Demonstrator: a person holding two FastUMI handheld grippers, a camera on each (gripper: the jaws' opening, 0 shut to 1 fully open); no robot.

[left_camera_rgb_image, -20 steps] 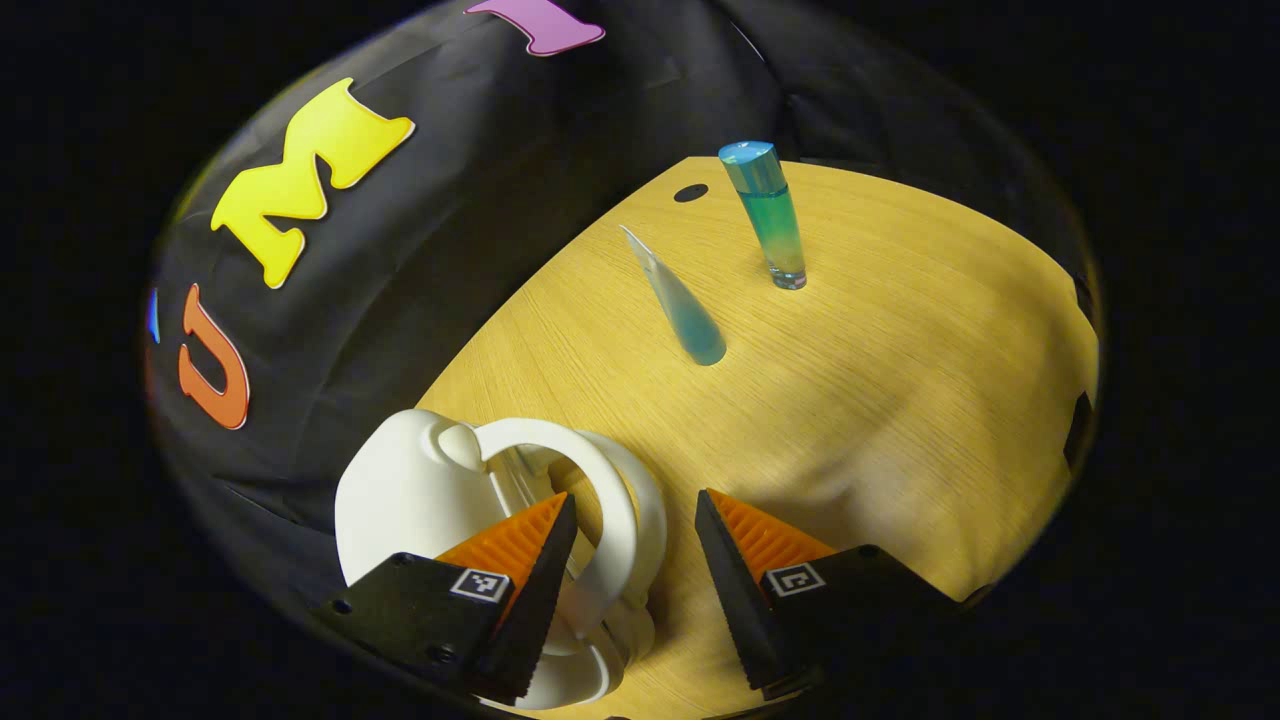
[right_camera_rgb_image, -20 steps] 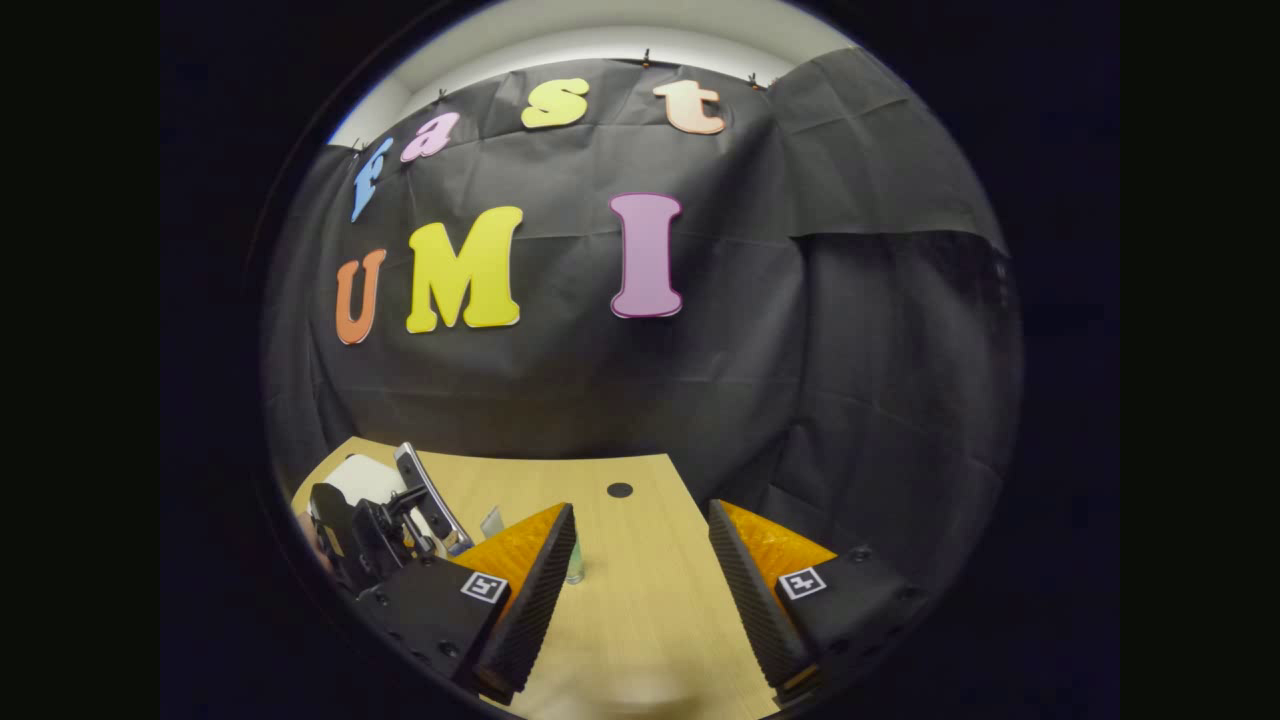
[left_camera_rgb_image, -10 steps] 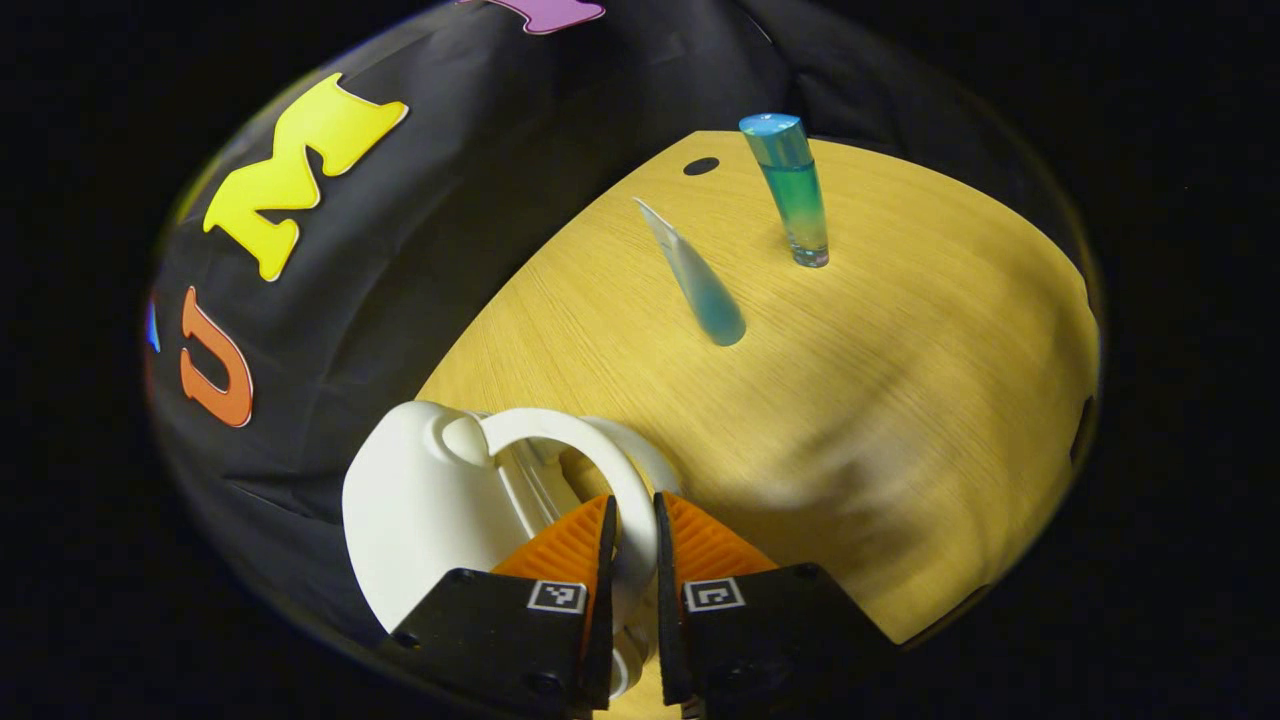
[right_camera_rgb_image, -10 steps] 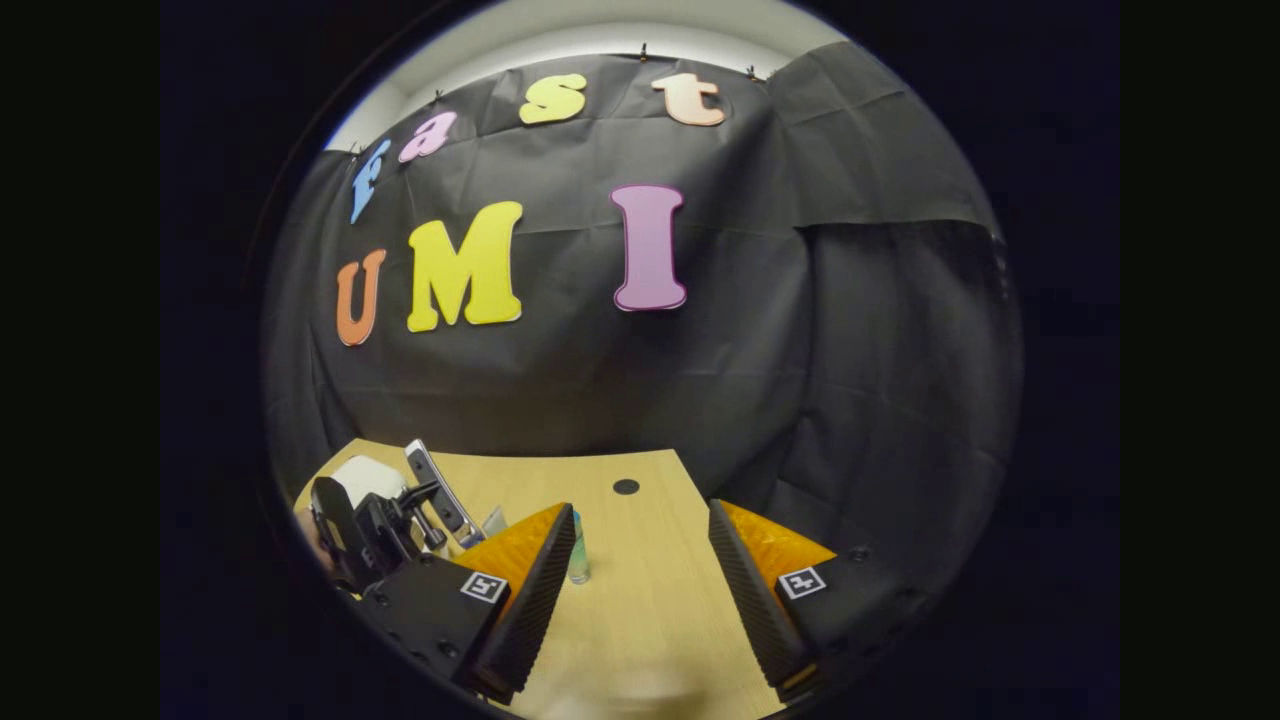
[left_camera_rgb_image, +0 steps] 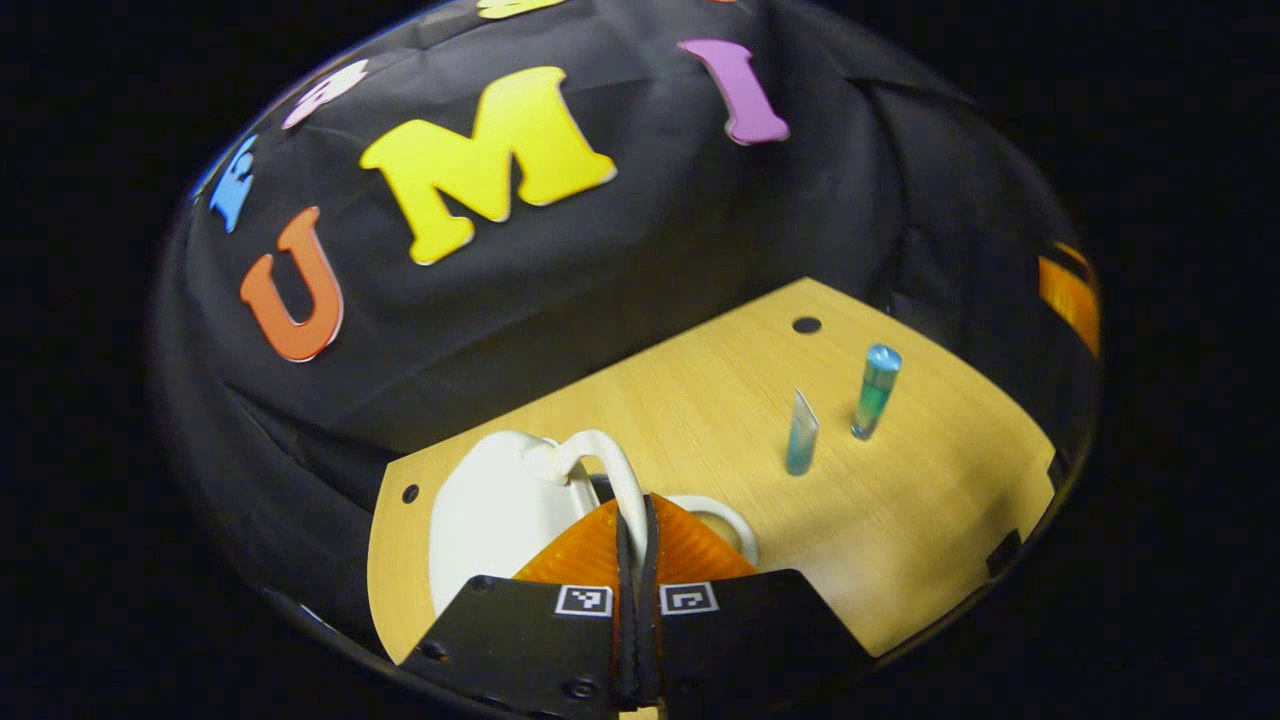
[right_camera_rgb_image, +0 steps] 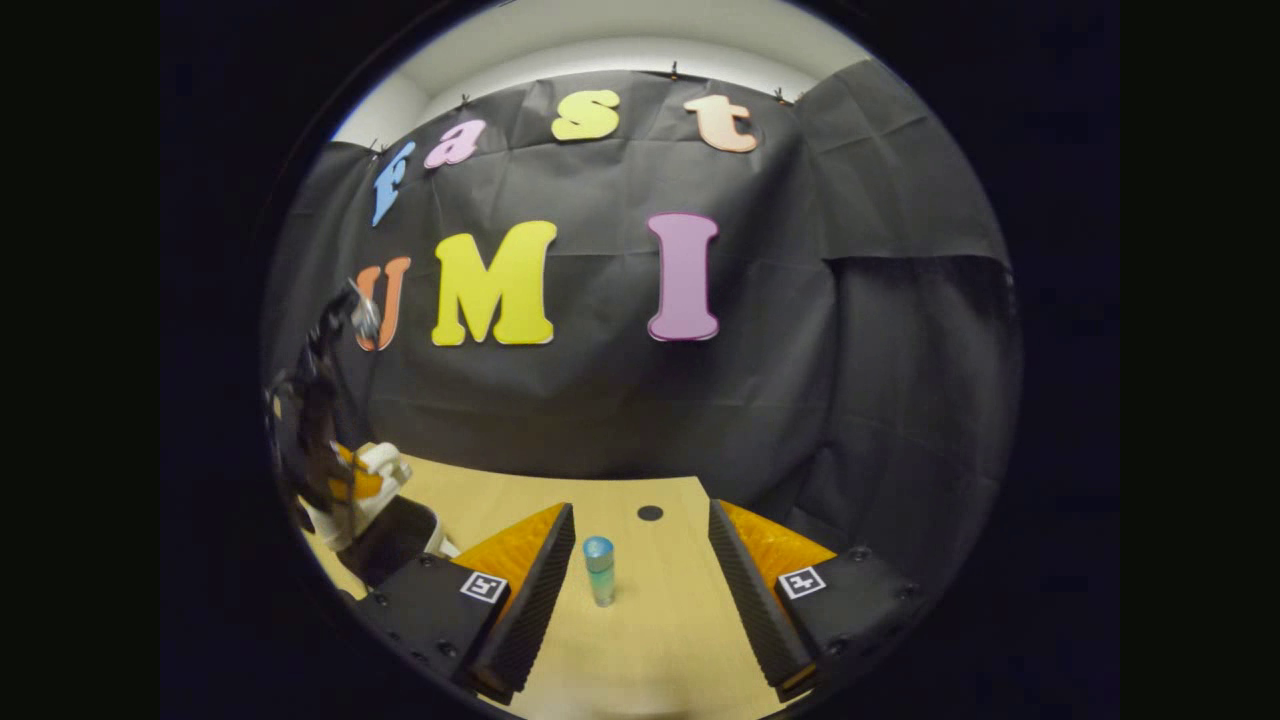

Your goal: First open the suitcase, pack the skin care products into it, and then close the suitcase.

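Left gripper [left_camera_rgb_image: 637, 560]: one second ago its jaws stood wide apart at the curved white handle [left_camera_rgb_image: 620, 470] of the small white hard-shell suitcase [left_camera_rgb_image: 490, 520]; half a second ago they had nearly met around it; now they are pressed tight on it, with the handle running up between the fingers. The left gripper view has also swung — far more of the wall cloth is in frame, and the suitcase's white shell has tipped up. In the right gripper view, the suitcase [right_camera_rgb_image: 385, 500] shows a dark opening below a raised white part, with the left gripper [right_camera_rgb_image: 345, 485] high beside it. Judgement: the lid is being lifted, so the opening step is in progress but not finished.

Right gripper [right_camera_rgb_image: 640, 570]: jaws wide apart, holding nothing, hovering above the light wooden table [left_camera_rgb_image: 900, 520]. It has changed little over the second.

Skin care products — a clear upright bottle of blue-green liquid with a blue cap [left_camera_rgb_image: 876, 390] and a pale blue squeeze tube standing on its cap [left_camera_rgb_image: 801, 432] — both stand on the table, close together and well apart from the suitcase. The bottle [right_camera_rgb_image: 599, 570] now sits between the right gripper's fingers in its own view, farther off, not touched. Packing has not begun.
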